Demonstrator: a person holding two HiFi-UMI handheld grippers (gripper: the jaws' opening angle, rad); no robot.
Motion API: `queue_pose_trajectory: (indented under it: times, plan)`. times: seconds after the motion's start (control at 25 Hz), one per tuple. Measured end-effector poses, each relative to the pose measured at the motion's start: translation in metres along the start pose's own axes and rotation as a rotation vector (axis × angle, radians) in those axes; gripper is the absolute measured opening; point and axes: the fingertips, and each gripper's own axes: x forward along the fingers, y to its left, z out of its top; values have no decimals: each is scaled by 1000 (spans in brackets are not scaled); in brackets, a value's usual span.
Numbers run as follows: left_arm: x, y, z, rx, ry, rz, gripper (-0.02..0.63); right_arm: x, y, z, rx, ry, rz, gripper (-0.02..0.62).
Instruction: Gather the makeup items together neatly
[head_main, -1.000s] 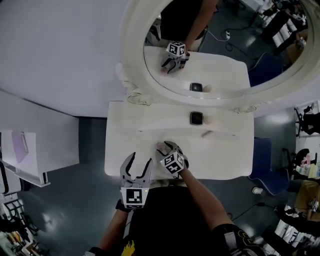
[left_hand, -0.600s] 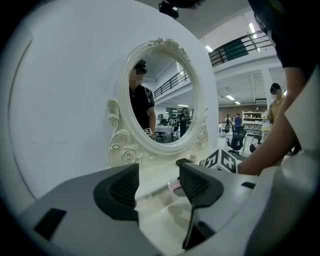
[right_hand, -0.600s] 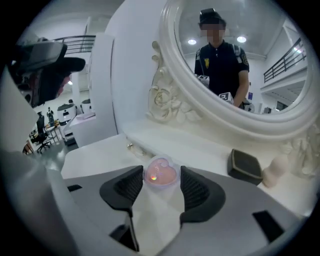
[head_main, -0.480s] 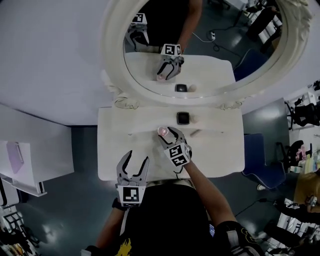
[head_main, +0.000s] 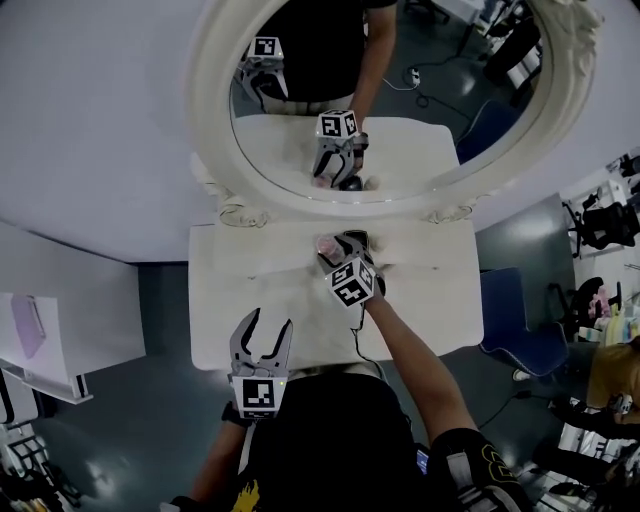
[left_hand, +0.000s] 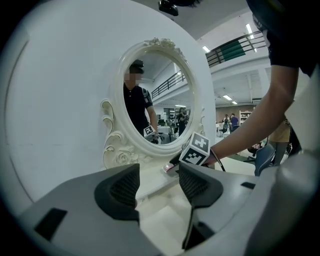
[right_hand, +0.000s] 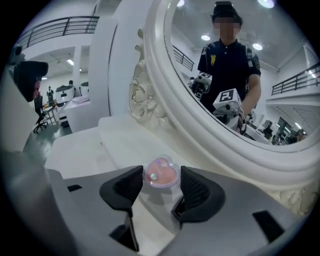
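Note:
A pink heart-shaped makeup case (right_hand: 161, 173) sits between the pads of my right gripper (right_hand: 161, 182), which is shut on it just above the white vanity table (head_main: 240, 290). In the head view the case (head_main: 327, 245) is close to the mirror's foot. A black square compact (head_main: 358, 236) lies right behind the right gripper (head_main: 336, 250) and is partly hidden by it. My left gripper (head_main: 268, 325) hangs open and empty over the table's front edge. From the left gripper view (left_hand: 157, 185) the right gripper's marker cube (left_hand: 196, 150) and the pink case (left_hand: 168, 168) show ahead.
A large oval mirror with an ornate white frame (head_main: 215, 130) stands along the table's back edge and reflects both grippers. A white wall is to the left. A blue chair (head_main: 510, 320) stands off the table's right end.
My right gripper has carried the pink heart case from near the table's front to beside the black compact at the mirror's foot. The left gripper has hardly shifted.

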Motion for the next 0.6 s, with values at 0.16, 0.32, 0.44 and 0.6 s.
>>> queue_pose_trajectory:
  times: [0.16, 0.32, 0.44, 0.6]
  plan:
    - [0, -7, 3, 9, 1, -11, 252, 4, 1, -3, -52, 16, 8, 253]
    - [5, -13, 0, 8, 2, -24, 252, 7, -4, -6, -115, 32, 5, 253]
    - [6, -19, 3, 13, -3, -39, 252, 6, -1, -10, -147, 38, 24, 253]
    - [6, -23, 6, 16, 4, -44, 252, 3, -1, -10, -189, 42, 19, 255]
